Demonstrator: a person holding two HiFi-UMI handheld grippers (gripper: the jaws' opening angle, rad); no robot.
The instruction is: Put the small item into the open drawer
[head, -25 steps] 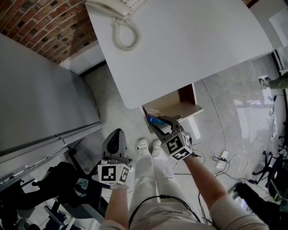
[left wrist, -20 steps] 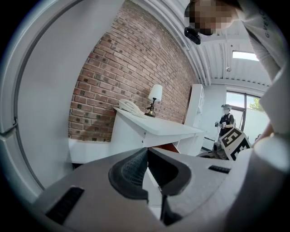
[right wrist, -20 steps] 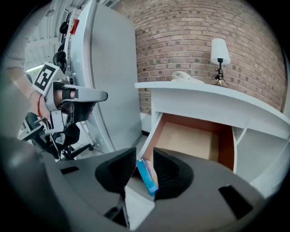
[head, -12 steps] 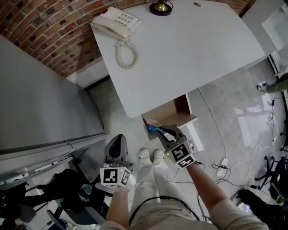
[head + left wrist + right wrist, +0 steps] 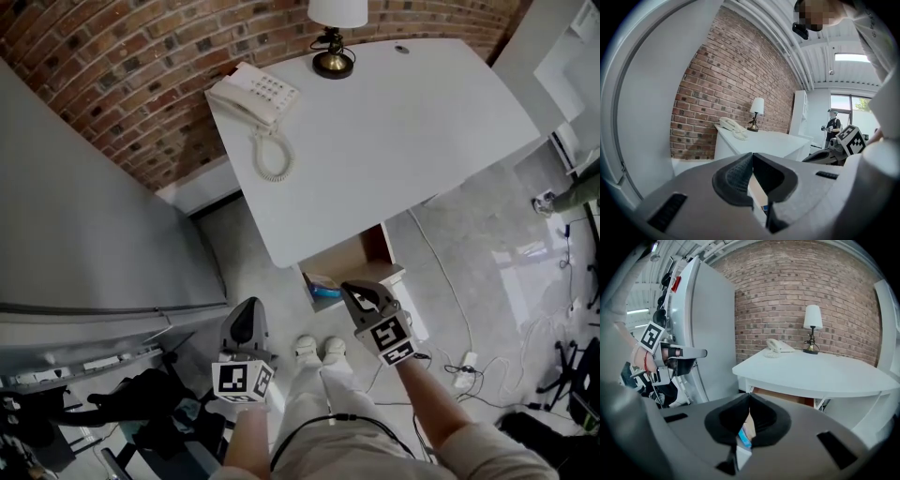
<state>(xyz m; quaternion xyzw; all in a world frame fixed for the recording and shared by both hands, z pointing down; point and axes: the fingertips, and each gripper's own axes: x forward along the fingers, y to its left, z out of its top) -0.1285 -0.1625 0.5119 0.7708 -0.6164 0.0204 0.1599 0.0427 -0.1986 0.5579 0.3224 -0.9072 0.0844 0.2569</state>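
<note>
The right gripper's point(image 5: 749, 397) jaws meet tip to tip with nothing between them, just in front of the open drawer point(image 5: 349, 253). The small blue item point(image 5: 324, 287) lies inside the drawer at its front left corner, apart from the jaws. The left gripper's point(image 5: 753, 157) jaws are also together and empty, left of the drawer. The drawer sits under the table's point(image 5: 403, 131) near edge; 1 telephone point(image 5: 253, 94) and 1 lamp point(image 5: 335, 37) stand along its far edge.

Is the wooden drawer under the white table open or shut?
Open. The wooden drawer sticks out from under the white table edge, and a small blue item lies inside it.
</note>
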